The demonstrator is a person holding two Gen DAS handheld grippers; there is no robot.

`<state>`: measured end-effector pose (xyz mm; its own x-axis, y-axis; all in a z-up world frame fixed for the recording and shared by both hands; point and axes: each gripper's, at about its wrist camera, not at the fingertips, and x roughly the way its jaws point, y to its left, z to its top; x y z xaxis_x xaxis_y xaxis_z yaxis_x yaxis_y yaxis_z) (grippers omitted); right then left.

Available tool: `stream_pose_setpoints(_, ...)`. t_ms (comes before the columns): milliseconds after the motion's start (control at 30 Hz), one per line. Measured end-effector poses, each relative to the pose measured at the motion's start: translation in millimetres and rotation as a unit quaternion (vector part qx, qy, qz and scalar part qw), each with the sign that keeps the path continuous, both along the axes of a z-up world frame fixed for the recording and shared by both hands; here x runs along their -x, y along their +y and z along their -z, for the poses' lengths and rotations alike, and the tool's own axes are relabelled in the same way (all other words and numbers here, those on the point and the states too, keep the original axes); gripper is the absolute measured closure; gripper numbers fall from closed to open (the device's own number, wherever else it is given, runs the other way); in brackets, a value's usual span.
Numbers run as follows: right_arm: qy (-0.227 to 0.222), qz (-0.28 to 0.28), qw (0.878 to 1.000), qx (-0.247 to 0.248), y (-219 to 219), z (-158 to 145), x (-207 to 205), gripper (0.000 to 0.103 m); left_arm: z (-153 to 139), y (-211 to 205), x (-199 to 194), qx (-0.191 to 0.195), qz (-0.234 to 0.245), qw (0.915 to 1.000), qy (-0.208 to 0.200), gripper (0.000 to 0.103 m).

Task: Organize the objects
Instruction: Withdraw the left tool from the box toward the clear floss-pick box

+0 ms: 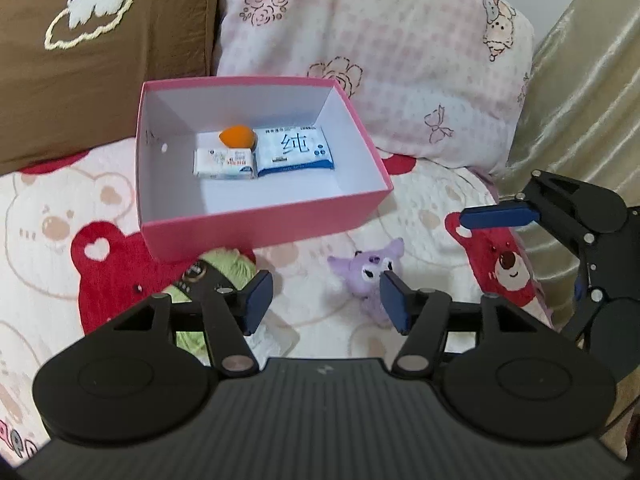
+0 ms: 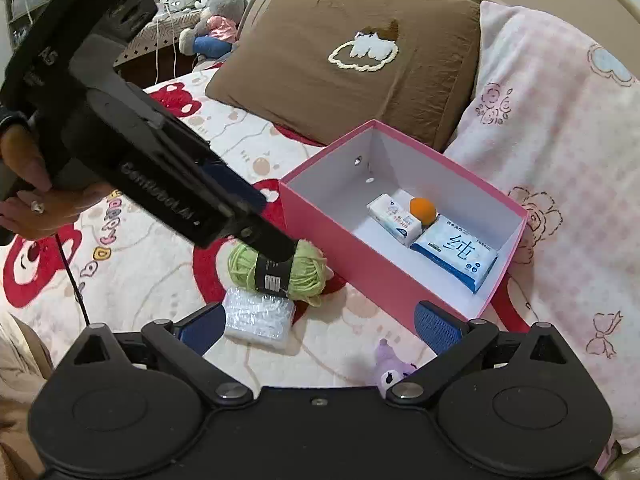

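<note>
The step in hand appears to be gathering the loose items into the pink box (image 2: 400,272). Left to right on the blanket in the right wrist view: one green yarn skein (image 2: 280,268), one clear wrapped packet (image 2: 258,318) just beside it, and one purple plush toy (image 2: 394,370). Inside the box are two tissue packs and one orange sponge (image 2: 423,209). The left gripper (image 1: 326,304) stands partly apart, holding nothing. The right gripper (image 2: 318,328) stands wide apart, holding nothing. A careful operator would likely centre the jaws over one item before closing.
</note>
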<state>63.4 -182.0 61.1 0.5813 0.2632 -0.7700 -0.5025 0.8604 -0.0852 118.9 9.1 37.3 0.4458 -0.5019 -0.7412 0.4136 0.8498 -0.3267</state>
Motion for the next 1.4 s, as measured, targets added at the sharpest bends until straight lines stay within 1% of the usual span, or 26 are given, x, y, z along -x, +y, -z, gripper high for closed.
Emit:
stream_pose_setpoints(167, -0.006, -0.024, 1.0, -0.004, 6.8, 9.6, 7.3, 0.001, 10.1, 9.6, 6.8, 0.003, -0.014, 0.9998, 0.015, 0.04)
stream_pose_setpoints(233, -0.01, -0.028, 1.0, -0.007, 7.8, 12.7, 8.8, 0.001, 14.8, 10.6, 9.4, -0.004, -0.019, 0.9994, 0.029, 0.036)
stream_pose_setpoints(267, -0.004, -0.031, 0.999, -0.015, 7.8, 13.6, 9.0, 0.001, 17.9, 10.0, 11.9, -0.009, -0.019, 0.9992, 0.035, 0.034)
stream_pose_setpoints(333, 0.013, -0.036, 0.999, -0.035, 7.2, 12.9, 8.2, 0.001, 25.3, 9.8, 16.9, -0.018, -0.017, 0.9987, 0.044, 0.034)
stream_pose_setpoints(433, 0.009, -0.051, 0.998, -0.037, 11.5, 12.1, 11.7, 0.001, 38.8, 13.0, 22.1, -0.026, -0.023, 0.9975, 0.062, 0.031)
stream_pose_setpoints(533, 0.005, -0.066, 0.997, -0.025, 17.6, 17.7, 14.1, 0.001, 49.0, 17.7, 25.9, -0.023, -0.035, 0.9969, 0.066, 0.024)
stream_pose_setpoints(600, 0.001, -0.07, 0.997, -0.024, 19.2, 24.5, 13.9, 0.001, 54.2, 18.5, 29.2, -0.033, -0.04, 0.997, 0.058, 0.016)
stream_pose_setpoints(633, 0.002, -0.069, 0.997, -0.029, 19.1, 29.2, 13.3, 0.001, 57.6, 18.0, 30.3, -0.046, -0.042, 0.9968, 0.05, 0.016)
stream_pose_setpoints(700, 0.008, -0.062, 0.996, -0.057, 16.1, 37.8, 11.3, 0.001, 63.3, 18.9, 28.1, -0.06, -0.047, 0.9961, 0.045, 0.014)
stream_pose_setpoints(767, 0.023, -0.06, 0.994, -0.086, 14.4, 49.7, 8.1, 0.001, 70.3, 23.4, 25.4, -0.064, -0.064, 0.9943, 0.057, 0.012)
stream_pose_setpoints(800, 0.026, -0.059, 0.994, -0.09, 15.5, 55.5, 7.3, 0.001, 72.9, 25.4, 24.3, -0.061, -0.069, 0.9939, 0.061, 0.01)
stream_pose_setpoints(933, 0.027, -0.061, 0.995, -0.079, 22.2, 81.5, 3.6, 0.001, 87.1, 29.0, 25.2, -0.056, -0.088, 0.9923, 0.066, 0.009)
stream_pose_setpoints(1000, 0.021, -0.068, 0.995, -0.066, 26.8, 92.5, 2.7, 0.001, 96.5, 29.2, 24.1, -0.055, -0.1, 0.9903, 0.08, 0.009)
stream_pose_setpoints(1067, 0.017, -0.079, 0.995, -0.058, 31.4, 102.8, 1.9, 0.001, 105.4, 30.5, 23.4, -0.04, -0.103, 0.9902, 0.087, 0.009)
stream_pose_setpoints(1200, 0.04, -0.09, 0.992, -0.079, 35.0, 116.9, -6.0, 0.001, 120.2, 33.6, 22.1, -0.027, -0.119, 0.9884, 0.091, 0.009)
stream_pose_setpoints(1267, 0.033, -0.084, 0.993, -0.082, 35.3, 121.7, -8.9, 0.001, 125.7, 34.5, 21.1, -0.037, -0.128, 0.9874, 0.085, 0.009)
stream_pose_setpoints(1333, 0.027, -0.076, 0.993, -0.089, 33.7, 126.2, -11.5, 0.001, 132.4, 34.5, 18.7, -0.06, -0.144, 0.984, 0.086, 0.009)
stream_pose_setpoints(1400, 0.027, -0.066, 0.993, -0.097, 31.5, 132.4, -16.4, 0.001, 138.9, 36.8, 16.3, -0.069, -0.16, 0.9812, 0.082, 0.009)
